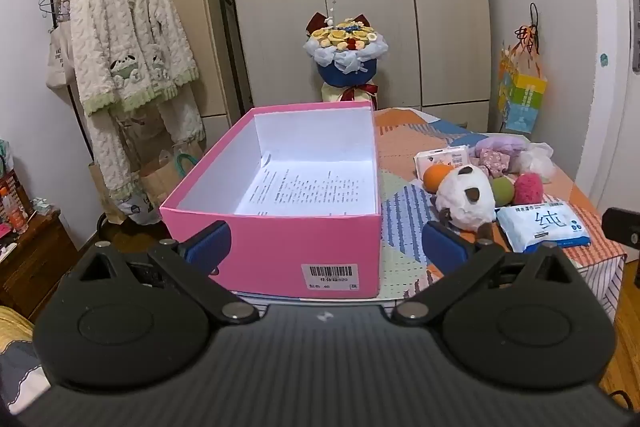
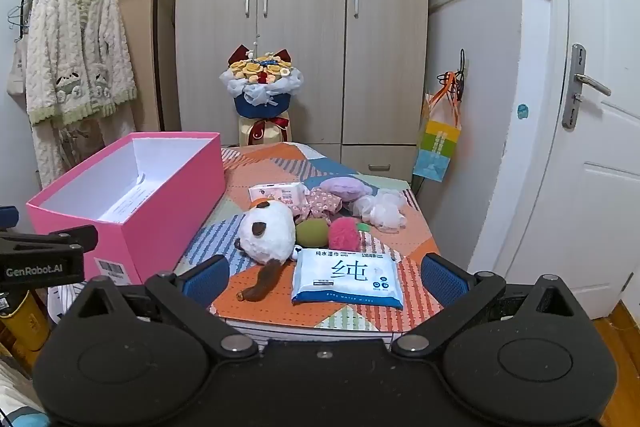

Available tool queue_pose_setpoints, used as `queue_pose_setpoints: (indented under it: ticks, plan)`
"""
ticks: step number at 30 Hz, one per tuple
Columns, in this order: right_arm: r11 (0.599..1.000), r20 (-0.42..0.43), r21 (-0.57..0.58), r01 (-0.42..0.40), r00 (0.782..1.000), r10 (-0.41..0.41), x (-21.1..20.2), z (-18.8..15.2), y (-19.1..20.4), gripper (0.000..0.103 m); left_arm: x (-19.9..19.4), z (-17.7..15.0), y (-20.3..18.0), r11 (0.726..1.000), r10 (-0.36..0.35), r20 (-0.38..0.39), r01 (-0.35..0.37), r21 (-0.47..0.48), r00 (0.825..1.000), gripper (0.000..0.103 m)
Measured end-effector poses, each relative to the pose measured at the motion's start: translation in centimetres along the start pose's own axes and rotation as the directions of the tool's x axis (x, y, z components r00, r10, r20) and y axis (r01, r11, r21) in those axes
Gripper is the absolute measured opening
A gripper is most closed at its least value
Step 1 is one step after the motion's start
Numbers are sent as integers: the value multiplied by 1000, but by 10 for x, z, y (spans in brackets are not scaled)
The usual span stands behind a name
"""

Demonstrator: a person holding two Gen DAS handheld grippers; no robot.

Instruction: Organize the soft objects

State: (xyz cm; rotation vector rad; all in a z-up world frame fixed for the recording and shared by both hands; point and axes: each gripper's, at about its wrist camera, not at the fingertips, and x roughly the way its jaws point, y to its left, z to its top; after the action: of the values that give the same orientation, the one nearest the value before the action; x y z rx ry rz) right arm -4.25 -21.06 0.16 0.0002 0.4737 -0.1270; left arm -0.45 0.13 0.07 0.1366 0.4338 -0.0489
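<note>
A pink box (image 1: 280, 247) (image 2: 168, 211) stands open on the table's left side, with only a printed sheet on its white floor. To its right lies a heap of soft things: a white plush toy (image 1: 466, 197) (image 2: 270, 231), a green ball (image 2: 312, 231), a pink puff (image 2: 344, 235), an orange ball (image 1: 437, 177), a blue wet-wipes pack (image 1: 542, 225) (image 2: 346, 277), a smaller tissue pack (image 2: 276, 193), purple and floral cloth (image 2: 344, 189) and a white mesh puff (image 2: 382, 209). My left gripper (image 1: 326, 247) hangs open before the box. My right gripper (image 2: 326, 277) is open before the wipes pack. Neither holds anything.
A patchwork cloth (image 2: 280, 163) covers the table. A flower bouquet (image 2: 262, 87) stands at its far end before a wardrobe (image 2: 304, 27). A fleece robe (image 1: 128, 59) hangs on a rack at the left. A white door (image 2: 592, 147) is at the right.
</note>
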Motion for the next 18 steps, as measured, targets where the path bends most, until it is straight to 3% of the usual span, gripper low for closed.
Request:
queue_pose_setpoints:
  ticks: [6, 13, 18]
  plan:
    - [1000, -13, 3, -5, 1000, 5, 1, -3, -2, 103, 7, 2, -3, 1000, -8, -11, 9, 25, 1000, 103]
    - [1000, -26, 8, -5, 1000, 5, 2, -5, 1, 103, 1, -5, 1, 994, -111, 4, 111, 9, 994, 103]
    - [1000, -29, 14, -13, 999, 14, 3, -7, -2, 103, 2, -6, -1, 994, -110, -6, 110, 3, 994, 103]
